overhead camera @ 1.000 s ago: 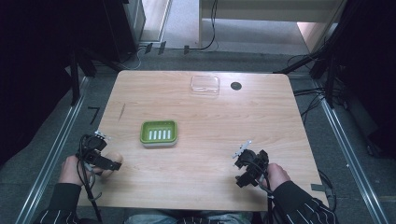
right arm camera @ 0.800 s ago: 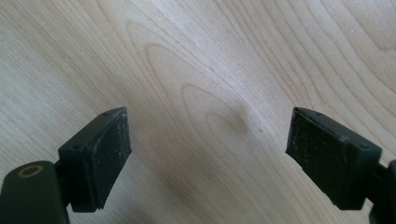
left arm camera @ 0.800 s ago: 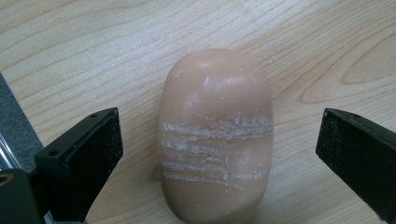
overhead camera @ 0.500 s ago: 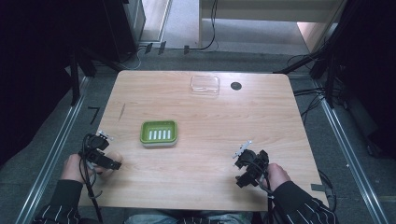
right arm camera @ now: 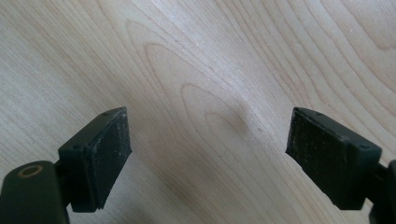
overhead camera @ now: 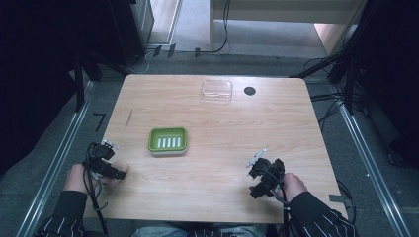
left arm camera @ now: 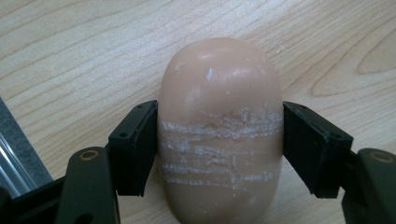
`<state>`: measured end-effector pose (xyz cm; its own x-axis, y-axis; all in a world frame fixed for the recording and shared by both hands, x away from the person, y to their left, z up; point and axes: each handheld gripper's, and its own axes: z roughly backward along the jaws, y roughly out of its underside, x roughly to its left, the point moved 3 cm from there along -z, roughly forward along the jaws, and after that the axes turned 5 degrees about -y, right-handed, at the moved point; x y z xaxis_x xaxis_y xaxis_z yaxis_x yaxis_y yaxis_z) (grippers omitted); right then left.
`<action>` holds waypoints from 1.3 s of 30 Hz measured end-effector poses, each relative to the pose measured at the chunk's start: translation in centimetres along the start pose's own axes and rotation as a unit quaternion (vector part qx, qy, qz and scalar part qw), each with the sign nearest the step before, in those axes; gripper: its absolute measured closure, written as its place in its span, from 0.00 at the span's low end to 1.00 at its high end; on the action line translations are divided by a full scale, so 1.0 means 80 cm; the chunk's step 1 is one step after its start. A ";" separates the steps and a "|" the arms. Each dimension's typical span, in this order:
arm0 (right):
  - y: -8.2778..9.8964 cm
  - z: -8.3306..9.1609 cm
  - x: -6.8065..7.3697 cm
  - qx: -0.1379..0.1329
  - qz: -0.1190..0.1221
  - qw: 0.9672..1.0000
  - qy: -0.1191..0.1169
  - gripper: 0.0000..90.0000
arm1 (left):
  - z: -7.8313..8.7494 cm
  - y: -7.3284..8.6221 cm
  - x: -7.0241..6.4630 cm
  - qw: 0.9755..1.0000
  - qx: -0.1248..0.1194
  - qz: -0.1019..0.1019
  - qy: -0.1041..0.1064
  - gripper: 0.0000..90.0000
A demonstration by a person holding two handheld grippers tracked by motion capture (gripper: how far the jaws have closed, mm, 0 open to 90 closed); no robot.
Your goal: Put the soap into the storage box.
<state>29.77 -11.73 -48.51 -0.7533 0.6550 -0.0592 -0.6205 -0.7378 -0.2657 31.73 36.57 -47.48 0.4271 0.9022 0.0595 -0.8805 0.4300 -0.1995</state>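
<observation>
A peach oval bar of soap (left arm camera: 219,88) with white scrape lines lies on the wooden table (overhead camera: 222,128) near its front left corner. My left gripper (left arm camera: 219,140) has just been closing its jaws, and both black pads (left arm camera: 140,149) now press on the bar's sides. From above, that gripper (overhead camera: 118,174) sits at the table's left edge with the soap (overhead camera: 122,167) at its tips. My right gripper (right arm camera: 208,154) stands open over bare wood with nothing between its pads. The high view puts it (overhead camera: 253,181) near the front right of the table.
A green soap dish (overhead camera: 153,140) with white slots sits left of the table's middle. A clear plastic box (overhead camera: 217,89) and a black round cap (overhead camera: 249,91) are at the far edge. Cables and metal rails run along the floor on both sides.
The left gripper's jaws have drawn in onto the soap, and the left hand has shifted slightly. The right hand has kept still.
</observation>
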 end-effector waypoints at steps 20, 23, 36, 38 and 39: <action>0.001 0.000 0.000 -0.002 0.000 1.000 0.001 0.16 | -0.002 0.003 -0.009 0.999 -0.010 -0.015 -0.038 0.37; 0.001 0.000 0.000 -0.003 0.003 1.000 0.001 0.16 | -0.002 0.004 -0.010 0.999 -0.012 -0.013 -0.040 0.37; 0.000 0.001 0.000 0.001 0.000 1.000 -0.002 0.16 | 0.000 0.006 -0.010 0.999 -0.021 -0.011 -0.026 0.38; 0.000 0.001 0.001 0.000 -0.001 1.000 -0.001 0.16 | 0.002 0.006 -0.010 0.999 -0.025 -0.012 -0.027 0.38; 0.000 0.001 0.000 0.000 0.000 1.000 -0.001 0.16 | 0.003 0.006 -0.010 0.999 -0.024 -0.012 -0.028 0.38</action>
<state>29.73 -11.72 -48.47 -0.7540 0.6544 -0.0578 -0.6202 -0.7380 -0.2660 30.90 36.02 -47.39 0.4348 0.8927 0.1187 -0.8585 0.4507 -0.2446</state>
